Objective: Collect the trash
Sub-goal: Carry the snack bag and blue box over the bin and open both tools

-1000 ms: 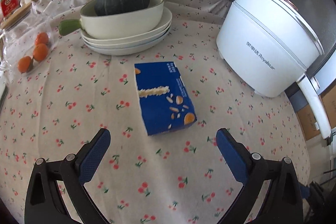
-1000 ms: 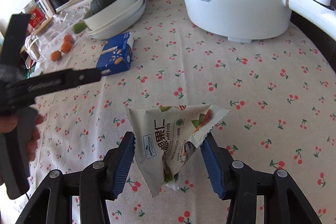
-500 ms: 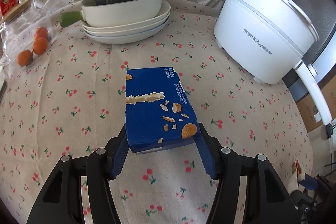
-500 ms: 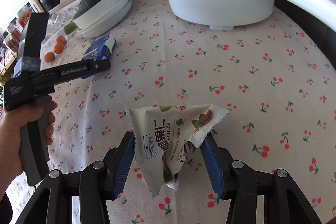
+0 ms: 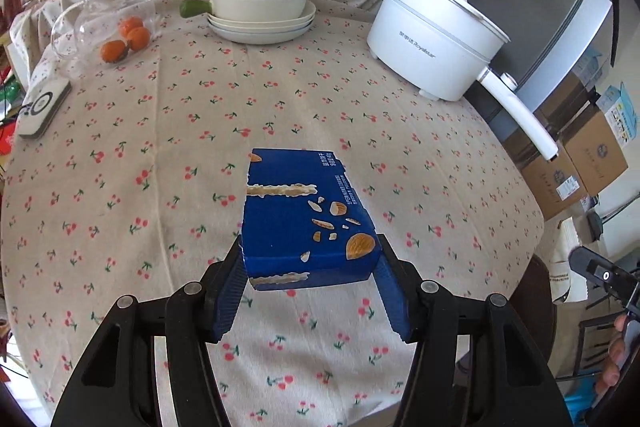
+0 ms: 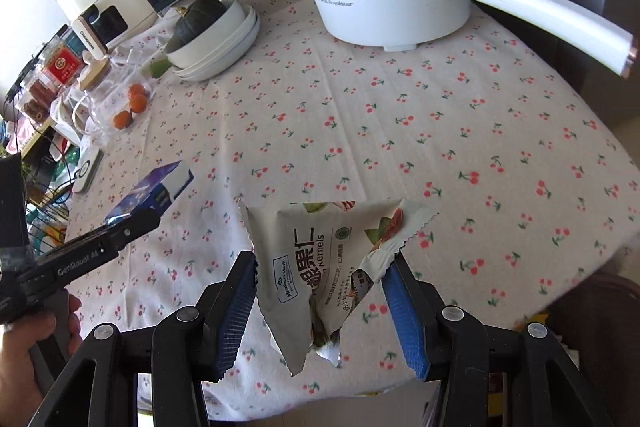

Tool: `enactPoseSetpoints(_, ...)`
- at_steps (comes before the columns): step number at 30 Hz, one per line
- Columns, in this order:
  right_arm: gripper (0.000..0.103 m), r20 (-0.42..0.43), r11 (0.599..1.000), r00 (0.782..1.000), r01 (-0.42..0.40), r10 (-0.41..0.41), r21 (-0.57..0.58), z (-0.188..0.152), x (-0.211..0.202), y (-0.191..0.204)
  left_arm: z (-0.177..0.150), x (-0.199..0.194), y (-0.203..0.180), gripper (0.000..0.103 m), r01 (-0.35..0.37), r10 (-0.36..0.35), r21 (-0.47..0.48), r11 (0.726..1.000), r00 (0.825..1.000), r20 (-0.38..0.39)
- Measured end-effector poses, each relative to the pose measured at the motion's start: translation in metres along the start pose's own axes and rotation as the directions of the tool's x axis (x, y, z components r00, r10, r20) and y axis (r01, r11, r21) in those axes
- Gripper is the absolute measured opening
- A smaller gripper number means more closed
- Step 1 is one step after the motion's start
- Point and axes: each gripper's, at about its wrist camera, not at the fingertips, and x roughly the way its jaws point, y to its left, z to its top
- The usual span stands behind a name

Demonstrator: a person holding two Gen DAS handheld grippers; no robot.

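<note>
Pinching the blue box point(image 5: 306, 223) by its near end, the left tongs point(image 5: 310, 281) hold it above the worktop point(image 5: 160, 147); the right tongs point(image 6: 320, 301) are closed on a torn nut packet point(image 6: 316, 267), which hangs between the pads with its ragged corner down. I judge that both pieces are lifted and the step in hand is to carry them to a bin, which is not in view. To do it well, keep both grips firm and the box level, because it is held only at one end and may droop. The long axis of the box runs away from the left tongs, pointing toward the plates point(image 5: 262, 27) and the white pot point(image 5: 436, 39) further back.
</note>
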Motion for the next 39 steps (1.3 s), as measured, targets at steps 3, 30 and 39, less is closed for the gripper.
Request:
enactPoseSetpoints(3,0.056,0.015,1.0,1.0,0.023,-0.023,-0.006,-0.016,-0.018,0.007,-0.015,-0.016,-0.001,0.062,0.018,-0.018,0.005,1.0,1.0,-0.002)
enactPoseSetpoints(30,0.056,0.001,0.935,0.993,0.114,-0.121,0.335,-0.118,-0.094,-0.125,-0.107,-0.014,-0.176,0.063,0.353,-0.294,0.285,0.891,0.928,-0.229)
enactPoseSetpoints(39,0.056,-0.032,0.911,0.988,0.152,-0.151,0.382,-0.124,-0.099,-0.166,-0.126,0.021,-0.236,0.063,0.412,-0.318,0.339,0.846,0.9,-0.299)
